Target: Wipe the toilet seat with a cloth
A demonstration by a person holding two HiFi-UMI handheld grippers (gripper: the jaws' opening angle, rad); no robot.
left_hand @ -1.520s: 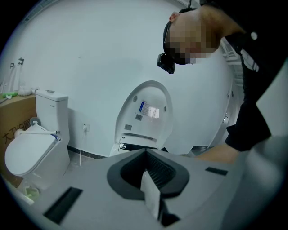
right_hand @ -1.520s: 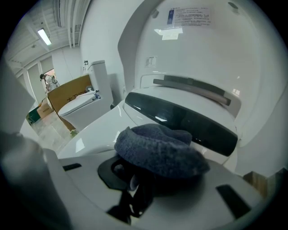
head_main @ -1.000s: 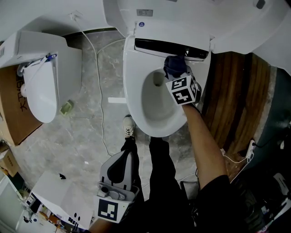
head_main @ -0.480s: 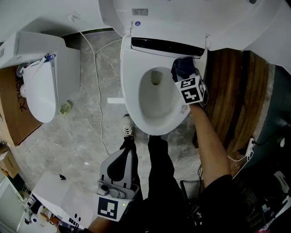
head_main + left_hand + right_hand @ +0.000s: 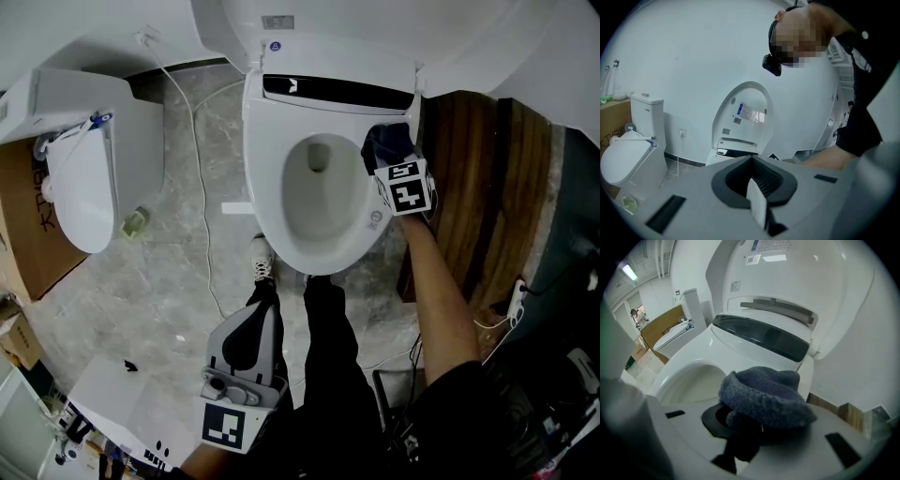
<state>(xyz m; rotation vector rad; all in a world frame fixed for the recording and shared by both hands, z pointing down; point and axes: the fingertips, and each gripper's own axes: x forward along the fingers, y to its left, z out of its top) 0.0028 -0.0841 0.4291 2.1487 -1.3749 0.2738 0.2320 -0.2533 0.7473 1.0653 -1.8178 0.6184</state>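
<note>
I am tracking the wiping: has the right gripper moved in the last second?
Yes. The right gripper, with the cloth, moved from the bowl opening toward the toilet seat's right rim.

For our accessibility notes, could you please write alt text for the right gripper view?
The right gripper holds a bunched dark blue cloth in its jaws over the white toilet seat. The lid stands raised behind; a second toilet sits far left.

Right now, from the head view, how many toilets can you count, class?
2. One toilet stands at centre, lid raised, with the cloth on its seat's right side. The second toilet stands at the far left, lid down. More may lie outside the frame.
</note>
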